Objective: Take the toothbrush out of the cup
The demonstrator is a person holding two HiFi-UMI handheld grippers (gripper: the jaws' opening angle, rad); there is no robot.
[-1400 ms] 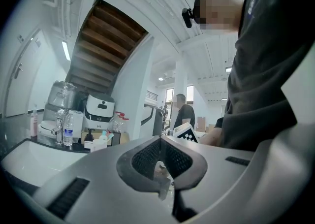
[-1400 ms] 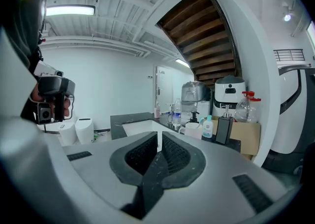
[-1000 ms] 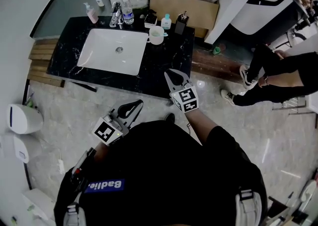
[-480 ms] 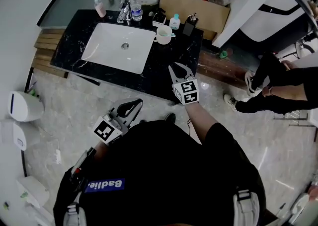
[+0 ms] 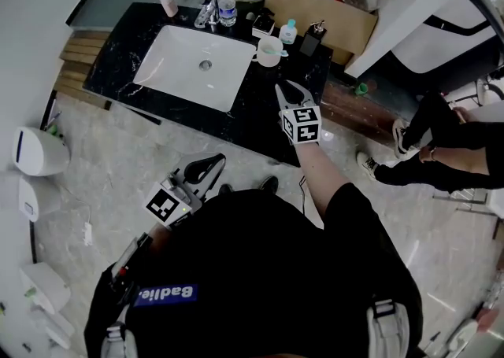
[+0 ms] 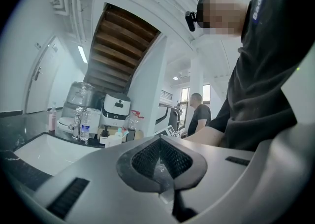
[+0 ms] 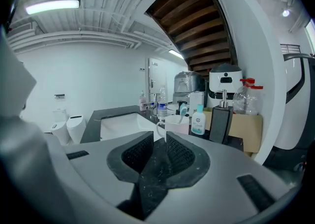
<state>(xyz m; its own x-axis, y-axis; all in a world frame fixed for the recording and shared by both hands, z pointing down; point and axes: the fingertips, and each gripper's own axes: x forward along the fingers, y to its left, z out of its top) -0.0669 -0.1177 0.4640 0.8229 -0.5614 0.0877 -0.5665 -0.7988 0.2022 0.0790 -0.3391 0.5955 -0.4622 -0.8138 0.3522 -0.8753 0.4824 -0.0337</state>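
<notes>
- The cup point(image 5: 268, 51) stands on the black tabletop point(image 5: 260, 116), just beside the right rim of the white sink point(image 5: 185, 73).
- The toothbrush point(image 7: 183, 109) stands in the cup point(image 7: 172, 123), leaning to the right, with its pale blue head above the rim.
- The right gripper point(image 5: 282, 89) is held out over the tabletop's near right part and points toward the cup, apart from it.
- In the right gripper view its fingers point(image 7: 138, 151) stand a narrow gap apart with nothing between them; the cup shows just above the gap.
- The left gripper point(image 5: 216, 164) is held low, close to the person's body and over the floor, well away from the tabletop.
- In the left gripper view its fingers point(image 6: 147, 156) meet at the tips and hold nothing.
- Behind the cup a small bottle point(image 5: 288, 31) with a teal cap stands next to a black soap pump point(image 5: 313, 38).
- A water bottle point(image 5: 227, 10) stands by the tap point(image 5: 209, 12) at the back of the sink, and a pink bottle point(image 5: 166, 0) stands at the back left corner.
- An open cardboard box point(image 5: 315, 14) sits on the floor behind the tabletop.
- Another person point(image 5: 441, 140) in dark clothes stands on the floor to the right.
</notes>
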